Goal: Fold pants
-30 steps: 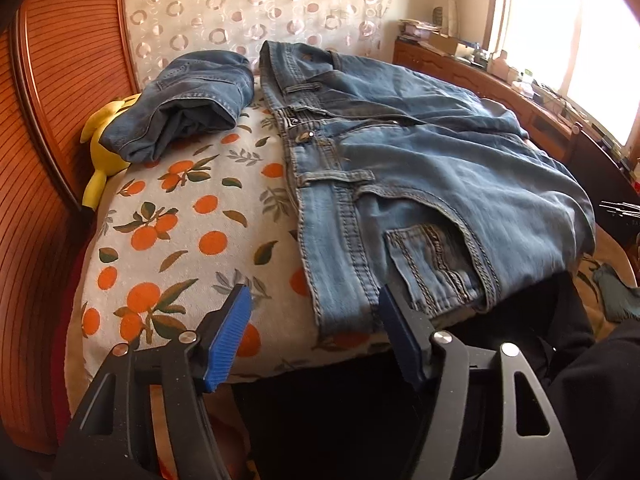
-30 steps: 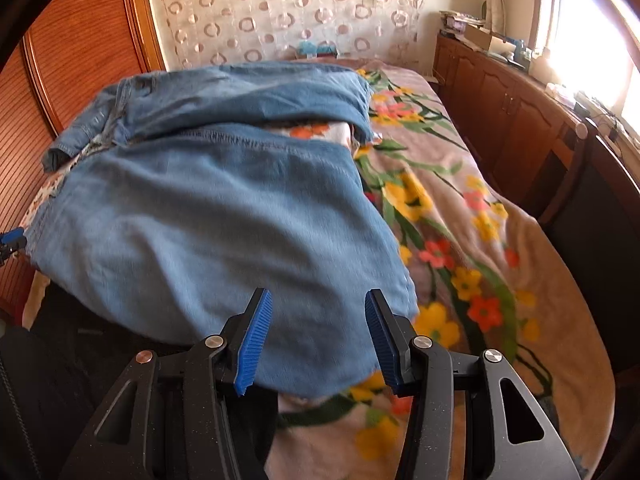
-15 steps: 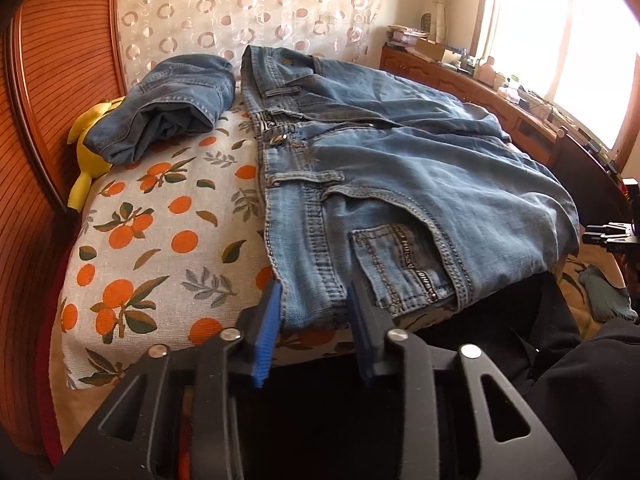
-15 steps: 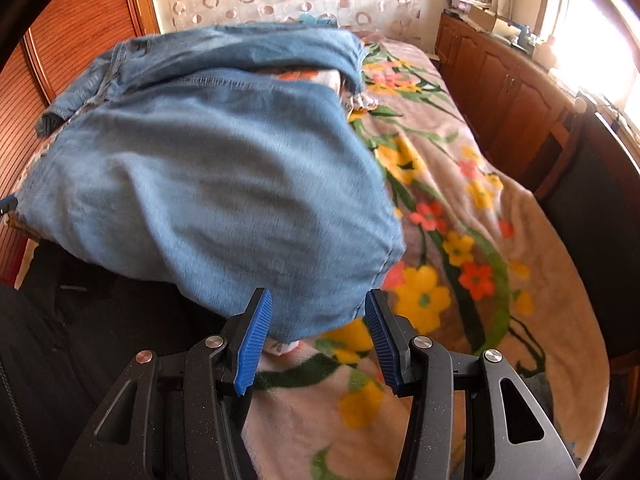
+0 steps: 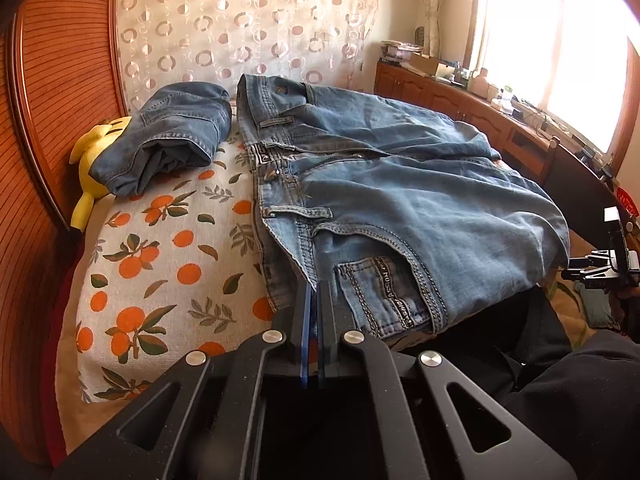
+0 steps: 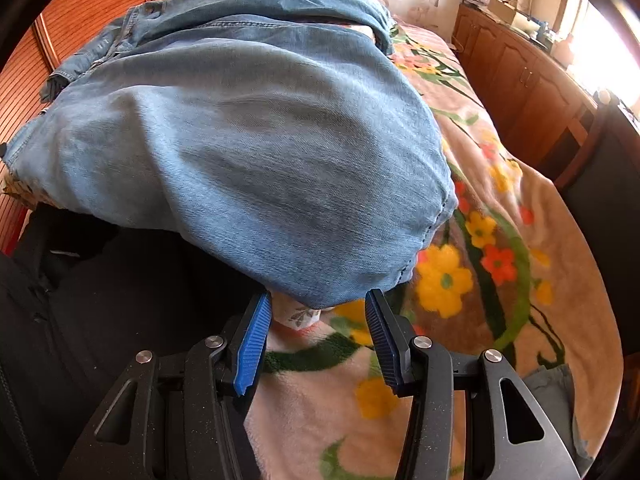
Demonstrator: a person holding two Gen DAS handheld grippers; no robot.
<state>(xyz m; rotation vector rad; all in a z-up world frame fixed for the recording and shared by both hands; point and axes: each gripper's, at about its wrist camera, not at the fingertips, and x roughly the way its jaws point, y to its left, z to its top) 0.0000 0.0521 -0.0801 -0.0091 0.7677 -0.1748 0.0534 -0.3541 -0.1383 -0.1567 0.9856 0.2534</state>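
On the bed (image 5: 160, 264), the left gripper (image 5: 314, 292) is closed on the jeans (image 5: 400, 208) waistband; the right gripper (image 6: 318, 312) stands half open at the hem, gripping nothing.

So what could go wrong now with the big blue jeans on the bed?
1. The left gripper has shut its jaws on only the near waistband edge of the light blue denim jeans, so that thin pinch might slip when lifted.
2. The right gripper is open, its jaws either side of the leg's near edge without pressing, so that end could be left behind.
3. Lifting may drag the orange-print pillow underneath.
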